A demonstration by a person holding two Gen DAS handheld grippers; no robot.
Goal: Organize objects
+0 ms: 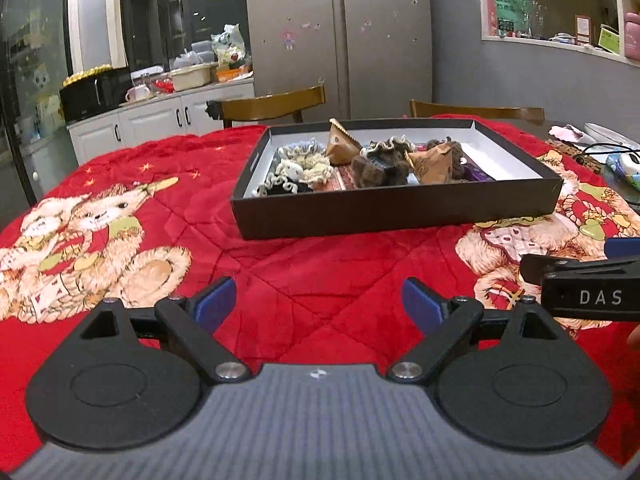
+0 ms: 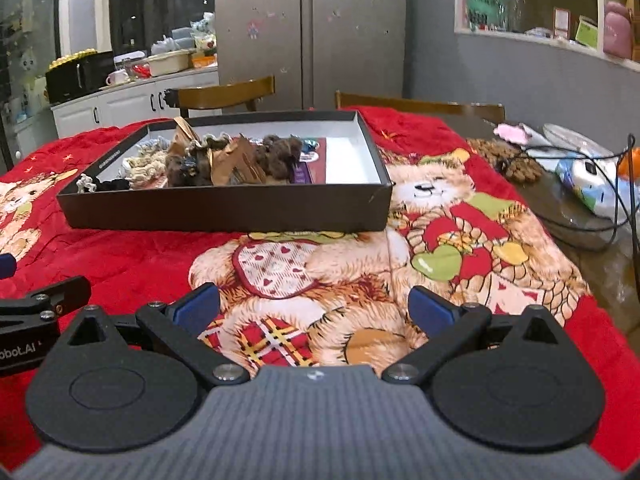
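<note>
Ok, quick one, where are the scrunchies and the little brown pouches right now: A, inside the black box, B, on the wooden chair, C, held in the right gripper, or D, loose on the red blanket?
A: the scrunchies and brown pouches lie inside the black box on the red teddy-bear blanket, while the left gripper and right gripper are both open and empty.

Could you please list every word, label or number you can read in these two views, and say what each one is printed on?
"DAS": on the right gripper's black body.
"obot.AI": on the left gripper's body, cut off by the frame edge.
White lettering on the box's left wall: too small to read.
Green poster text: blurred.
Fridge stickers: no legible text.
</note>
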